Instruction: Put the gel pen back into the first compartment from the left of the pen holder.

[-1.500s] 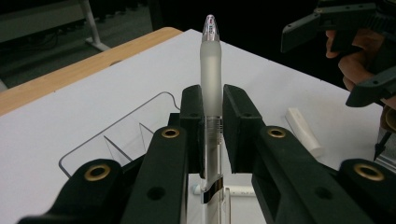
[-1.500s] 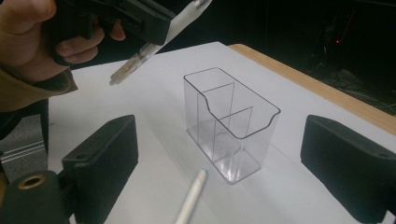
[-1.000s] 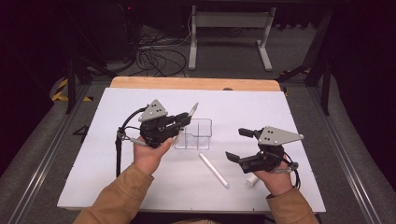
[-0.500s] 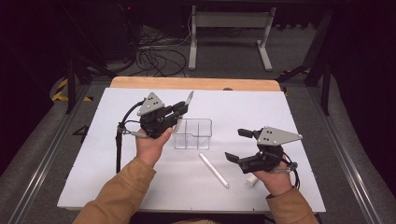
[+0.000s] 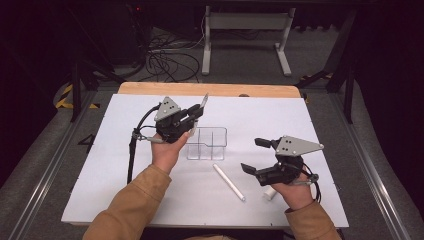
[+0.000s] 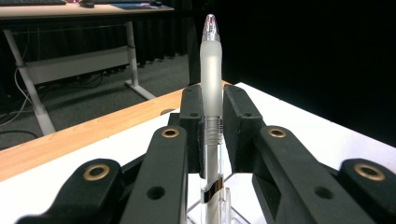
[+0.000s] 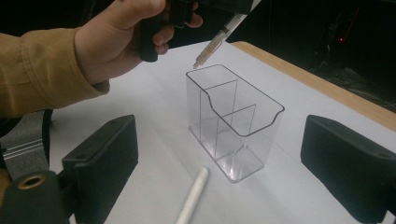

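Note:
My left gripper [image 5: 194, 113] is shut on a frosted pen with a clear barrel [image 5: 203, 101], held above the far left end of a clear divided box [image 5: 207, 144]. In the left gripper view the pen [image 6: 211, 70] stands upright between the jaws. From the right gripper view its tip [image 7: 212, 46] slants down just above the box's [image 7: 233, 126] far rim. My right gripper [image 5: 256, 156] stands open to the right of the box, jaws wide with nothing between them. A white pen [image 5: 229, 182] lies on the mat in front of the box.
A white mat [image 5: 125, 200] covers the table, with a wooden edge [image 5: 210, 90] at the far side. A small white cap [image 5: 269, 194] lies by my right hand. A black cable [image 5: 131, 155] trails from the left gripper. A desk frame and cables stand on the floor beyond.
My left gripper has carried the pen a little toward the far side of the table, and the pen now stands steeper. The right gripper has stayed put.

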Motion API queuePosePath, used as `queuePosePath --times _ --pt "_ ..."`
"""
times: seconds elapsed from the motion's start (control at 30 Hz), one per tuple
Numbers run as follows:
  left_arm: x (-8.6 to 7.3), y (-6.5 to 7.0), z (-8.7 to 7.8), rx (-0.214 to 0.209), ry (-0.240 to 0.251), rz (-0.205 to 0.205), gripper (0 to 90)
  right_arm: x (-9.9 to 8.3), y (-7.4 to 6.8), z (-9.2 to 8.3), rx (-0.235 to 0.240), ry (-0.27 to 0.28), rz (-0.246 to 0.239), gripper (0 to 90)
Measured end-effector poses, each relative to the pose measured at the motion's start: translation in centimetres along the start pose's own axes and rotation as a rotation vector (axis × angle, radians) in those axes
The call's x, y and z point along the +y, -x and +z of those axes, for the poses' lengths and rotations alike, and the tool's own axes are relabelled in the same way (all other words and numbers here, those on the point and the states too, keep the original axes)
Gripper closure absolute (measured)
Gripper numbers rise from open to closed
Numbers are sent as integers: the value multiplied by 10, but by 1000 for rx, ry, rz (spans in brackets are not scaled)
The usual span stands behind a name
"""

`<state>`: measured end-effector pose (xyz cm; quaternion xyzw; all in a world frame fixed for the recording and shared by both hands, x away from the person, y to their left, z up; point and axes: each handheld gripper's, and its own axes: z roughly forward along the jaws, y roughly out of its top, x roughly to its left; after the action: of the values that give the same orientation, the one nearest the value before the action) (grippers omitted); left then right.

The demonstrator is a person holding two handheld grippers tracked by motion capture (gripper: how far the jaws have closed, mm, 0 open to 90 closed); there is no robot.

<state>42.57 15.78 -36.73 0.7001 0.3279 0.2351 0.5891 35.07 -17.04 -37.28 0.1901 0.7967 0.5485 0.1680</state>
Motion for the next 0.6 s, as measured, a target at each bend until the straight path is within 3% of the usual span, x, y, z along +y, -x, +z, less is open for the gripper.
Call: queuePosePath --times 0.23,0.6 --pt "-3 -4 1 -12 -7 -9 789 0 0 0 1 2 1 116" --pt "-15 -10 6 -33 -57 -7 788 0 0 0 2 4 1 115"
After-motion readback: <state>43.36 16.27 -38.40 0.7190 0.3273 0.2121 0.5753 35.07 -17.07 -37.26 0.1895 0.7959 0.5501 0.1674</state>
